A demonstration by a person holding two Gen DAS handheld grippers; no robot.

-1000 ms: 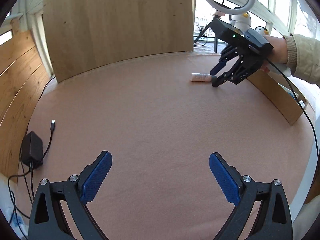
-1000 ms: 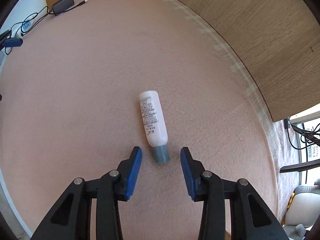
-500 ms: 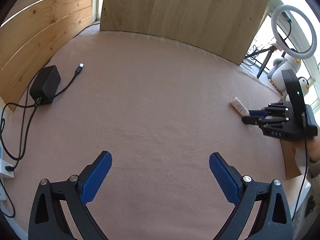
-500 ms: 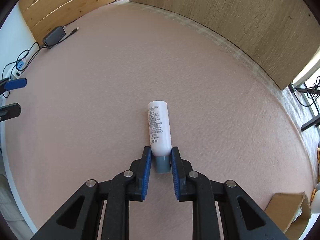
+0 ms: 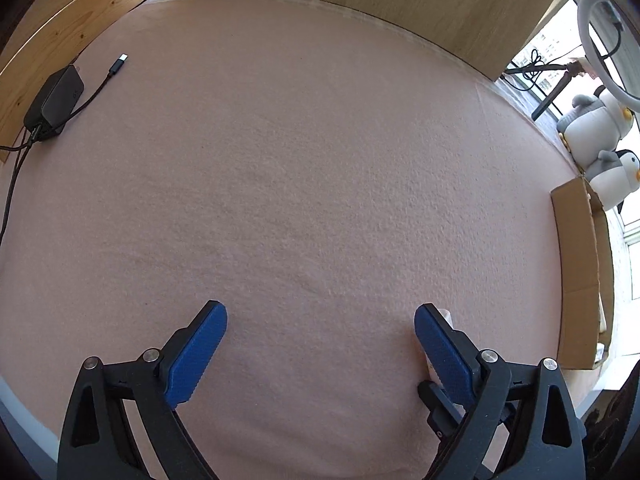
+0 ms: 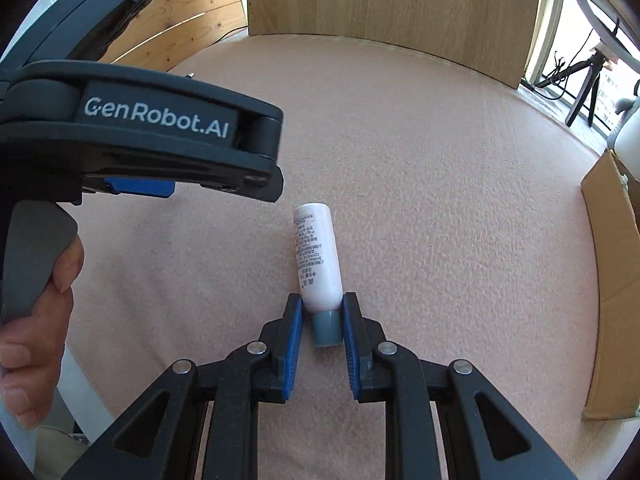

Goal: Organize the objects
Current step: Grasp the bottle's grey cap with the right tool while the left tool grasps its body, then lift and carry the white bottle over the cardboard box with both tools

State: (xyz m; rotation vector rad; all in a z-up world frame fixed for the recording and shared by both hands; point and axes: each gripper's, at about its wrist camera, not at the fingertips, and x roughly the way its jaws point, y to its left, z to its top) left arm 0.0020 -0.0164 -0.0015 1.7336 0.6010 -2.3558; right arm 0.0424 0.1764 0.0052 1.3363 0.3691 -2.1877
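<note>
White bottle [image 6: 318, 256] lying on pink felt, grey cap pinched between right gripper [image 6: 320, 330] jaws — left gripper [image 5: 320, 344] jaws spread, empty

The left tongs [image 5: 320, 344] have swung in close beside the right tongs [image 6: 318, 326] and bottle [image 6: 318, 258].

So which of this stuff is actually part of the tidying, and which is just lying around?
Part of the job:
- white bottle, held at its grey cap by the right gripper
- cardboard box, probably where it goes
- left gripper, open, holding nothing

Just lying about:
- black charger with its cable
- penguin toys
- ring light
</note>
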